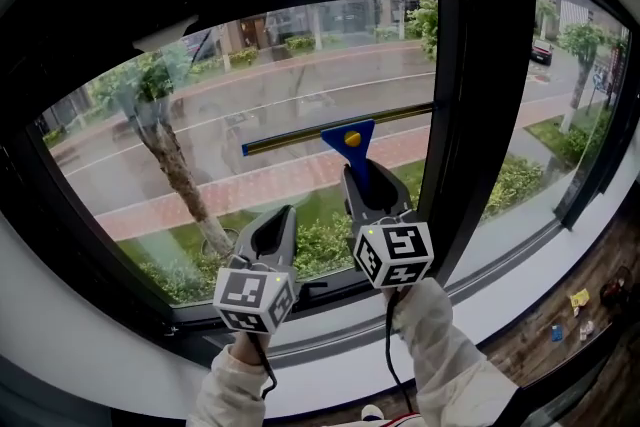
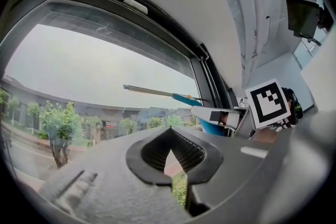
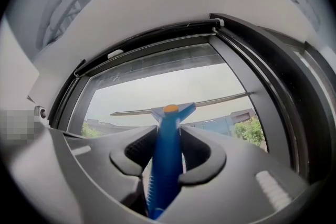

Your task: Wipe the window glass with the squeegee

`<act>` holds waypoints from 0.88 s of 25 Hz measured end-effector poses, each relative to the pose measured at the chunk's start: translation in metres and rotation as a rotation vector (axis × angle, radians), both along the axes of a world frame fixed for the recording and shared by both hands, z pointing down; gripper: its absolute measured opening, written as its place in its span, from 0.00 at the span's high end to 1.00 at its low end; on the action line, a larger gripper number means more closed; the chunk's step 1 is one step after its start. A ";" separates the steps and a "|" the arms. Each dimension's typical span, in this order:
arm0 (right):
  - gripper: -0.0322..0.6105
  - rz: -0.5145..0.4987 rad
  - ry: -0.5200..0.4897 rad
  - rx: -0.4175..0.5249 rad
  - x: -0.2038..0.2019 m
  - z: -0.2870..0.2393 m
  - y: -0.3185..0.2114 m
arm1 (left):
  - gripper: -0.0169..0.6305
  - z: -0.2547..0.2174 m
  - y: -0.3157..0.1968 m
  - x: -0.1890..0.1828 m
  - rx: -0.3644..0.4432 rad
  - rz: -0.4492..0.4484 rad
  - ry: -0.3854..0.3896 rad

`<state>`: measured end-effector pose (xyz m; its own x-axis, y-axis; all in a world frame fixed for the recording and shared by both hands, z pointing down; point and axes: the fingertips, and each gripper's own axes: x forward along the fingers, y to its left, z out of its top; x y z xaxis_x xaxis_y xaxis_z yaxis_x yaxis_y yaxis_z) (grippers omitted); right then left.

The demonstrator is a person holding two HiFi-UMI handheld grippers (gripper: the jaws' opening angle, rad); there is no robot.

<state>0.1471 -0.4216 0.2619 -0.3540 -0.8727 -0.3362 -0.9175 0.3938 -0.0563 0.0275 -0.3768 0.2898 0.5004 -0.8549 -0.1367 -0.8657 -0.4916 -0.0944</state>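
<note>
At the left, the left gripper [image 1: 279,223] hangs low before the glass [image 1: 230,105], near the bottom frame. Its jaws are closed together with nothing between them, so it stands idle and clear of the blade's path.

Just to its right, the right gripper [image 1: 366,190] is clamped on the blue handle of the squeegee [image 1: 349,137]. The blade lies across the middle of the pane, tilted up to the right. The squeegee looks light, with a stiff plastic handle and a thin, softer rubber edge. The handle is the place to grip, low enough to leave the head free. It will likely need even pressure to keep the whole edge on the glass.

The blade's right end comes right up to the upright frame bar [image 1: 452,115], which blocks any stroke further right. Past the bar are a second pane [image 1: 575,95], the sill [image 1: 520,250] and a few small bits on the floor [image 1: 590,315], well apart.
</note>
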 end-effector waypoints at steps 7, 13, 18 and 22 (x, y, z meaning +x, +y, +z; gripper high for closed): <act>0.73 0.003 0.013 -0.050 0.001 0.035 0.002 | 0.97 0.023 0.000 0.001 -0.033 -0.015 0.003; 0.73 0.002 0.024 -0.083 -0.002 0.060 0.003 | 0.97 0.053 -0.003 -0.006 -0.090 -0.050 -0.015; 0.73 0.003 0.036 -0.111 -0.001 0.084 0.006 | 0.97 0.077 -0.004 -0.004 -0.137 -0.056 -0.024; 0.73 0.006 0.046 -0.137 -0.001 0.107 0.008 | 0.97 0.098 -0.004 -0.001 -0.175 -0.056 -0.025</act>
